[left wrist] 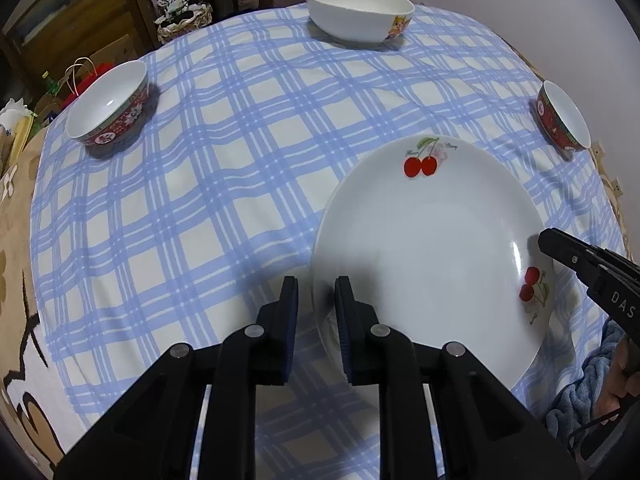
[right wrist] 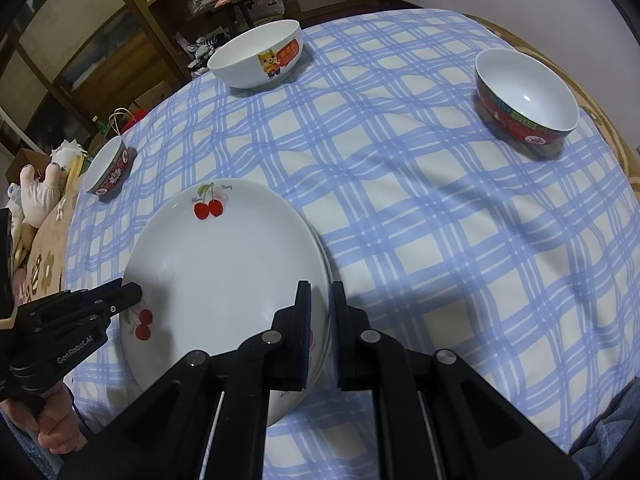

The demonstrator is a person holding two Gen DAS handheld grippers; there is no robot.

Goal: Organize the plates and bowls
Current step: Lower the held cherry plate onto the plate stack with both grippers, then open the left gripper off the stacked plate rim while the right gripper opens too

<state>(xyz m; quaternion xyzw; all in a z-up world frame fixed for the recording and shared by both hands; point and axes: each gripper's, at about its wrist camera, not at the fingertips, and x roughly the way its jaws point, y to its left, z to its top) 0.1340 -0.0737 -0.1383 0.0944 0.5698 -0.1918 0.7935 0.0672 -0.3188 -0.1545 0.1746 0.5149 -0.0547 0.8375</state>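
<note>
A white plate with red cherries (left wrist: 432,240) (right wrist: 224,264) lies on the blue checked cloth, and a second rim shows just under it. My left gripper (left wrist: 316,296) straddles its left rim, with a little room showing beside each pad, so it is open. My right gripper (right wrist: 322,292) is shut on the opposite rim and appears in the left wrist view as a black tip (left wrist: 546,238). A large white bowl with a cartoon cat (right wrist: 260,56) (left wrist: 360,12) stands at the far side. One red patterned bowl (left wrist: 108,108) (right wrist: 108,168) sits at the left, another (right wrist: 528,96) (left wrist: 564,116) at the right.
The round table (left wrist: 200,200) drops away on all sides. Wooden cabinets (right wrist: 132,40), paper bags and soft toys (right wrist: 40,196) crowd the floor beyond its far left edge. A person's hand (right wrist: 56,432) holds the left gripper's handle, and blue fabric (left wrist: 592,392) lies at the near edge.
</note>
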